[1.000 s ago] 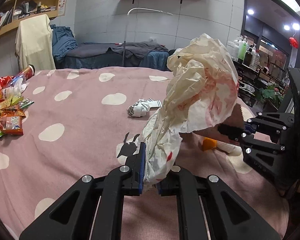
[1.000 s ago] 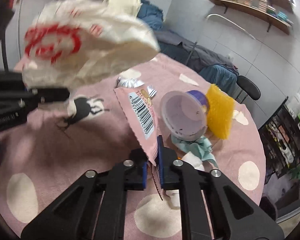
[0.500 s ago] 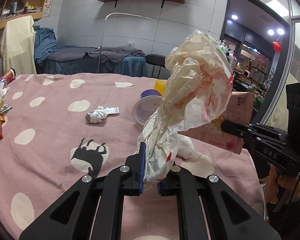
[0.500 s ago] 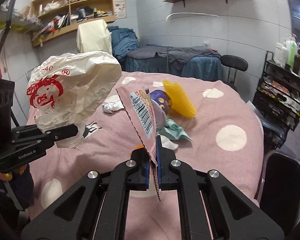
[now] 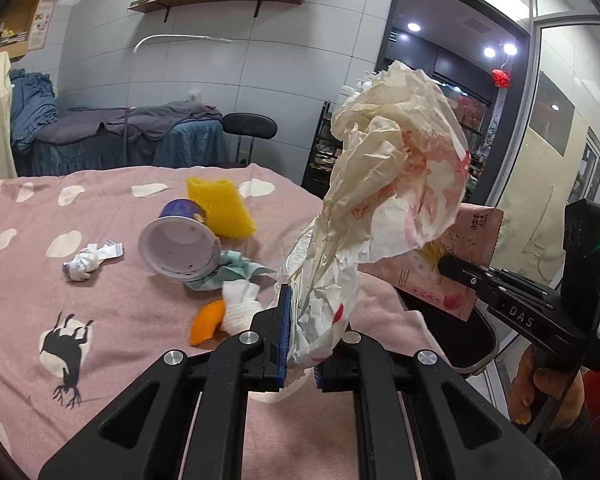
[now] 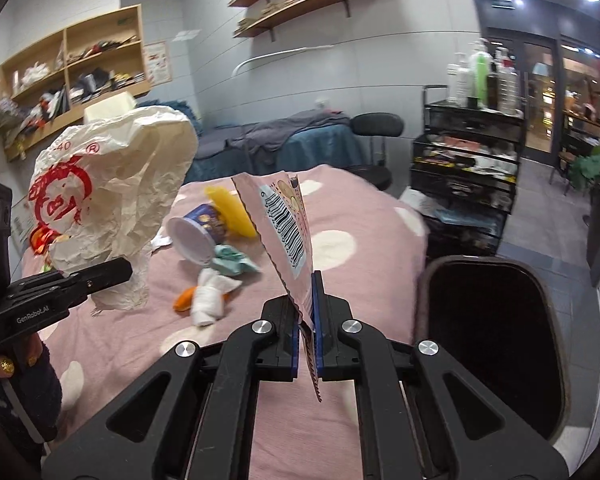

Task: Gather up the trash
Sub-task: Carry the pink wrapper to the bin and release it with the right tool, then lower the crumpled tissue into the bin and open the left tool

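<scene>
My left gripper (image 5: 300, 336) is shut on a crumpled white paper bag with red print (image 5: 388, 200) and holds it upright above the pink spotted table (image 5: 100, 320); the bag also shows in the right wrist view (image 6: 112, 192). My right gripper (image 6: 306, 320) is shut on a flat pink snack packet with a barcode (image 6: 288, 232), held up beside the table's right edge; the packet shows in the left wrist view (image 5: 452, 264) behind the bag. Loose trash lies on the table: a tipped purple cup (image 5: 180, 244), yellow sponge (image 5: 220, 208), teal wrapper (image 5: 236, 268), white tissue (image 5: 240, 304), orange peel (image 5: 208, 322), crumpled paper (image 5: 88, 262).
A black bin or chair seat (image 6: 492, 336) stands just right of the table edge. A black trolley with bottles (image 6: 468, 168) is further right. A bed with blue and grey covers (image 5: 112, 140) and a black chair (image 5: 248, 128) are behind the table.
Both grippers have swung right with their loads, toward the table's right edge. The black bin or seat has come into the right wrist view; the snack pile at left has gone from the left view.
</scene>
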`<state>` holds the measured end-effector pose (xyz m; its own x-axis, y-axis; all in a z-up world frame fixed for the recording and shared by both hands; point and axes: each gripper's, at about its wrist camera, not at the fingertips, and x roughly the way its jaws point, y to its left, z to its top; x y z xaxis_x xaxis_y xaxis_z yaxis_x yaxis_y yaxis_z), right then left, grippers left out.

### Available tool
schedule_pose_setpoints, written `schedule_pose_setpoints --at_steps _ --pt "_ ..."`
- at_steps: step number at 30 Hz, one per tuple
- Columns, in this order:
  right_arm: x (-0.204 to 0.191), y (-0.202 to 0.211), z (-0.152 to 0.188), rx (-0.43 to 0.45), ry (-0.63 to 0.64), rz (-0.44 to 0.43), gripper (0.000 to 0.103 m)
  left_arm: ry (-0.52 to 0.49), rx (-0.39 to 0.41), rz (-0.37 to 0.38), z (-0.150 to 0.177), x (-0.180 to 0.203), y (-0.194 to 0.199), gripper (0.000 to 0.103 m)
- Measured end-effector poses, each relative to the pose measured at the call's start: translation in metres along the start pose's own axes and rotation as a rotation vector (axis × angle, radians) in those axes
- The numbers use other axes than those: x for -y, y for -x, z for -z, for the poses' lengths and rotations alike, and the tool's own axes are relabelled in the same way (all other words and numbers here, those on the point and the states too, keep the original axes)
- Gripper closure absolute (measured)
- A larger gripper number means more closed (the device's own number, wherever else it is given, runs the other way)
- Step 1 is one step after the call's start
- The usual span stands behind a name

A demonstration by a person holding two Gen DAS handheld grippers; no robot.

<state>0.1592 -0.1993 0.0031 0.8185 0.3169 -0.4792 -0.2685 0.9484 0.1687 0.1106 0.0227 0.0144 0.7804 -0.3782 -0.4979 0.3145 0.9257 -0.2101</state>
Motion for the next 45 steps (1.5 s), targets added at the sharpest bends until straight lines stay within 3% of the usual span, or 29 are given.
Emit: schedule_pose_setpoints --at_steps 11,19,31,32,34,36,37,45 --pt "0.076 0.014 0.021 -0.008 -0.174 0.157 0.096 -0.058 -0.048 0.092 -0.004 0.044 -0.032 0.093" --pt "0.126 0.001 0.038 -0.071 -0.254 0.330 0.096 -0.079 -0.075 0.142 -0.006 0.064 -0.047 0.093" --pt "0.159 -0.031 0.071 -0.195 -0.329 0.386 0.095 -0.086 -0.120 0.205 -0.005 0.083 -0.063 0.093" --pt "0.161 -0.032 0.074 -0.203 -0.336 0.383 0.092 -0.086 -0.123 0.207 -0.005 0.083 -0.063 0.093" --pt "0.163 -0.035 0.076 -0.210 -0.350 0.378 0.076 -0.088 -0.126 0.211 -0.005 0.085 -0.064 0.093" --pt "0.163 -0.030 0.079 -0.191 -0.364 0.382 0.031 -0.092 -0.131 0.217 -0.004 0.088 -0.065 0.093" --pt "0.162 -0.027 0.079 -0.172 -0.363 0.397 0.026 -0.094 -0.133 0.219 -0.005 0.090 -0.066 0.093" --pt "0.162 -0.008 0.075 -0.106 -0.381 0.426 0.016 -0.097 -0.164 0.265 -0.010 0.103 -0.078 0.093"
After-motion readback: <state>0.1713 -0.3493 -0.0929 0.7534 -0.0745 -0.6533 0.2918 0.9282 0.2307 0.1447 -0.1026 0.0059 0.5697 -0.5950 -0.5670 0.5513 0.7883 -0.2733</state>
